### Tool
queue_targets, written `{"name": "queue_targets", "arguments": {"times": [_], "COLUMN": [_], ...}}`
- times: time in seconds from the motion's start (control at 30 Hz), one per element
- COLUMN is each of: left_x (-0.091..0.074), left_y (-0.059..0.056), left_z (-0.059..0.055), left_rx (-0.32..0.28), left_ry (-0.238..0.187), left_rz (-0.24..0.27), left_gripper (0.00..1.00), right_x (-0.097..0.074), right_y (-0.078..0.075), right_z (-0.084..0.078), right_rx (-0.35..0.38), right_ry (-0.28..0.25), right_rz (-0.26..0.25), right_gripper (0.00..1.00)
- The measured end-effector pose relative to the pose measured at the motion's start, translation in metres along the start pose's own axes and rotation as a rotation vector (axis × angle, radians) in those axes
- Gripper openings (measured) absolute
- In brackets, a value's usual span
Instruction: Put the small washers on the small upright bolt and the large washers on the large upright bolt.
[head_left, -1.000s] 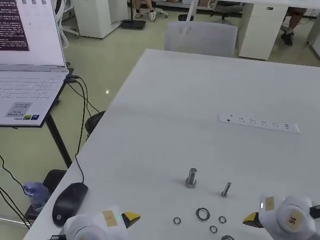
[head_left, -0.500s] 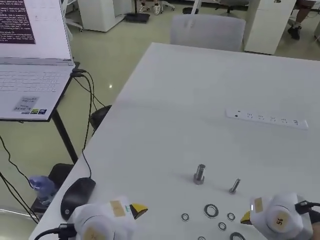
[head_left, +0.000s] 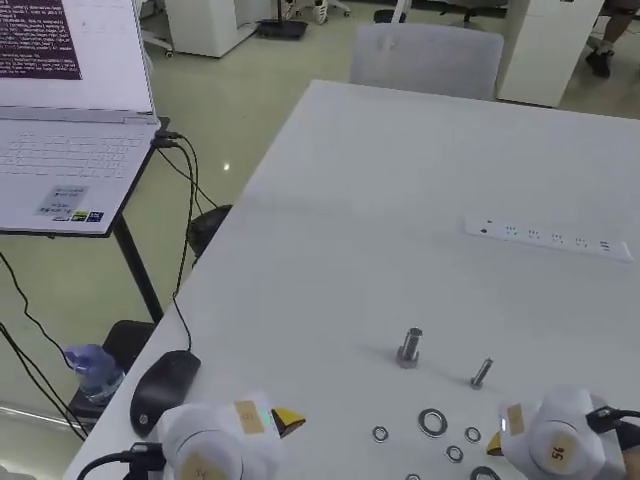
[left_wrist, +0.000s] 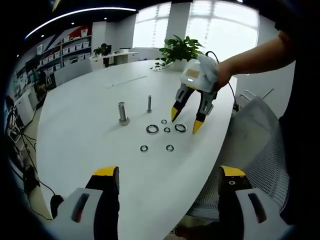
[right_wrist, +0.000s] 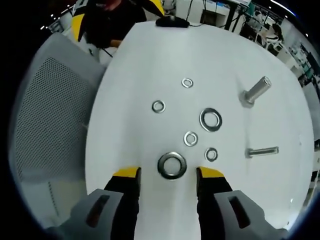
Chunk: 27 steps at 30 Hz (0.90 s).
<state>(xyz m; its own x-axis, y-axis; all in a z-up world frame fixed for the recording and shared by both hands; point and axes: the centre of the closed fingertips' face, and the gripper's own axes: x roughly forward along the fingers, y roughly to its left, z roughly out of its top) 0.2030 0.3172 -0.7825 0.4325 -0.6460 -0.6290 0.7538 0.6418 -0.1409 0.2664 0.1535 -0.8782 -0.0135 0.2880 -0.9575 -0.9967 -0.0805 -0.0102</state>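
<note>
On the white table (head_left: 400, 200) the large bolt (head_left: 410, 347) and the small bolt (head_left: 481, 373) stand upright. Two large washers (right_wrist: 172, 165) (right_wrist: 211, 119) and several small washers (right_wrist: 190, 138) lie flat near them. My right gripper (right_wrist: 169, 173) is open, and its yellow tips straddle the nearer large washer without closing on it. In the left gripper view the right gripper (left_wrist: 186, 120) hovers over that washer (left_wrist: 180, 128). My left gripper (left_wrist: 168, 172) is open and holds nothing, back near the table edge, well short of the washers (left_wrist: 144, 148).
A white power strip (head_left: 550, 240) lies at the back right of the table. A black mouse (head_left: 165, 388) sits at the near left corner, with a laptop (head_left: 70, 150) on a stand beyond it. A grey chair (head_left: 425, 55) stands at the far end.
The head camera has shifted, so the whole scene sits differently. My right gripper has come in closer to the washers. The left gripper has stayed near the table edge.
</note>
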Motion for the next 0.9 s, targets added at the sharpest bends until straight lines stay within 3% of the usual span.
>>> {"name": "queue_targets", "arguments": {"times": [0.37, 0.77, 0.9], "left_x": [-0.0011, -0.0001, 0.0013], "left_y": [0.0016, 0.0025, 0.0016], "left_z": [-0.0034, -0.0075, -0.0080], "left_rx": [-0.010, -0.019, -0.027], "left_ry": [0.001, -0.002, -0.003], "left_rz": [-0.002, -0.001, -0.005], "left_gripper": [0.77, 0.74, 0.73], "right_x": [0.0001, 0.0021, 0.0028], "right_y": [-0.0038, -0.0023, -0.0010], "right_z": [0.0024, 0.0051, 0.0044], "right_rx": [0.027, -0.010, -0.037], "right_ry": [-0.011, 0.046, 0.091], "right_rz": [0.004, 0.001, -0.006], "right_gripper": [0.41, 0.26, 0.25]}}
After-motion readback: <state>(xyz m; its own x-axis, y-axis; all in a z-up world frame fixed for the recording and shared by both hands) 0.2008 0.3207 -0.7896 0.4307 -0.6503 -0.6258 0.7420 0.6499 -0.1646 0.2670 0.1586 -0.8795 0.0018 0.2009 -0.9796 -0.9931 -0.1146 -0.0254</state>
